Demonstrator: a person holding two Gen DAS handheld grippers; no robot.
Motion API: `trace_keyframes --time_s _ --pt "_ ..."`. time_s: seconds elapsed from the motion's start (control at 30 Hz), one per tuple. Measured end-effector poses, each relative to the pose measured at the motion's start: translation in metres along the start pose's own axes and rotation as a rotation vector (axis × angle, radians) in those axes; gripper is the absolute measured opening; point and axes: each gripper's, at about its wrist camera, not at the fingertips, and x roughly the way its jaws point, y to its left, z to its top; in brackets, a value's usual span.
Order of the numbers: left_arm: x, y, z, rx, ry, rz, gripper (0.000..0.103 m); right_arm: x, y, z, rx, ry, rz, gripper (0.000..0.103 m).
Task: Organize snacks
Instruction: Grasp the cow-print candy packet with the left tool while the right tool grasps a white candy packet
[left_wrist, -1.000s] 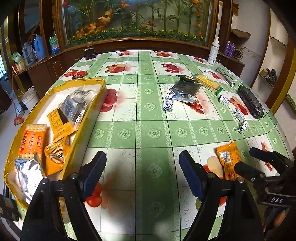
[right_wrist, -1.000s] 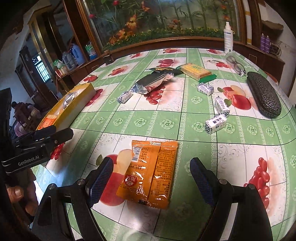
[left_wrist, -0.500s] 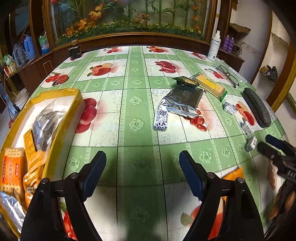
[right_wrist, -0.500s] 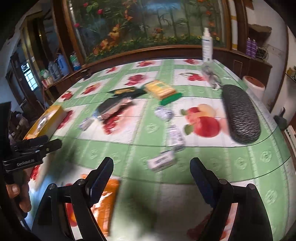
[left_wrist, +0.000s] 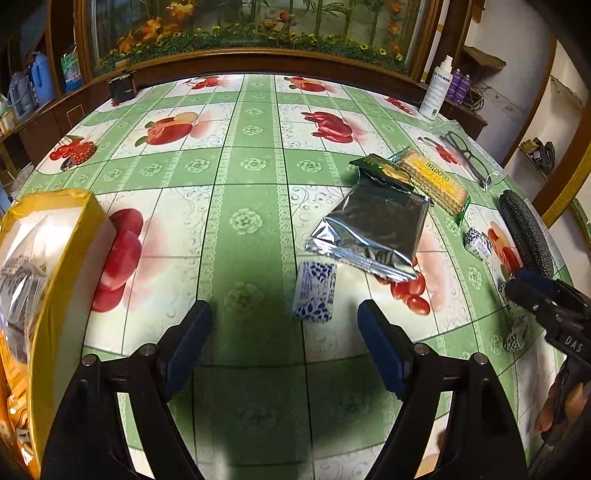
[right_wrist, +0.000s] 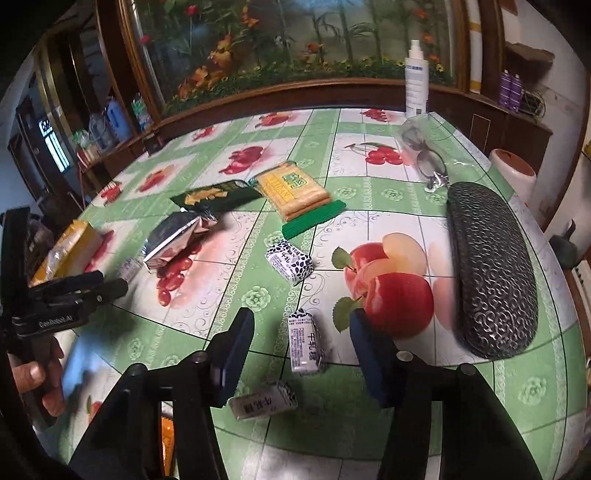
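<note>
My left gripper (left_wrist: 284, 325) is open and empty over the table, just short of a small blue-and-white candy packet (left_wrist: 314, 291). Behind it lie a silver foil pack (left_wrist: 373, 229), a dark green snack bag (left_wrist: 373, 166) and a yellow cracker pack (left_wrist: 432, 181). The yellow box (left_wrist: 70, 229) with snacks inside stands at the left. My right gripper (right_wrist: 301, 332) is open and empty, with a white candy packet (right_wrist: 304, 345) between its fingers on the table. Two more such packets (right_wrist: 290, 260) (right_wrist: 264, 402) lie near it. An orange snack pack (right_wrist: 166, 443) shows by the left finger.
A black textured glasses case (right_wrist: 491, 269) lies at the right. Glasses in a clear bag (right_wrist: 421, 151) and a white spray bottle (right_wrist: 416, 79) are beyond it. A small black box (left_wrist: 122, 88) sits at the table's far edge (left_wrist: 258, 62), under a wooden-framed planter.
Both grippers have moved forward across the table. The left now faces the blue-and-white packet; the right has passed the orange pack and now straddles a white candy packet.
</note>
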Motion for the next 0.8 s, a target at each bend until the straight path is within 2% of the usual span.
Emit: trace_keyframes --time_s 0.13,0.23,0.3,0.37,0.4,0.43,0.47,0.8 --pt "0.008 -0.004 0.009 0.025 -0.002 0.023 0.081 0.009 0.000 0.000 -0.006 0.017 -0.011 0.054" --pt "0.012 -0.008 0.011 0.055 -0.006 0.056 0.080 0.010 -0.002 0.000 0.000 0.019 -0.012 0.041" --pt "0.011 -0.011 0.010 0.070 -0.017 0.058 0.069 0.010 -0.002 0.000 -0.003 0.020 -0.020 0.036" --pt "0.009 -0.013 0.011 0.076 -0.019 0.049 0.048 0.011 0.000 0.001 -0.017 0.020 -0.033 0.034" --pt "0.009 -0.013 0.012 0.077 -0.019 0.046 0.042 0.011 0.002 0.001 -0.029 0.021 -0.044 0.032" --pt "0.008 -0.013 0.013 0.076 -0.022 0.039 0.028 0.012 0.003 0.001 -0.036 0.021 -0.049 0.026" --pt "0.008 -0.011 0.013 0.070 -0.022 0.030 0.019 0.011 0.003 0.001 -0.033 0.021 -0.043 0.016" --pt "-0.009 -0.006 0.001 0.041 -0.037 -0.026 0.017 -0.005 -0.001 0.001 0.018 -0.023 0.012 0.014"
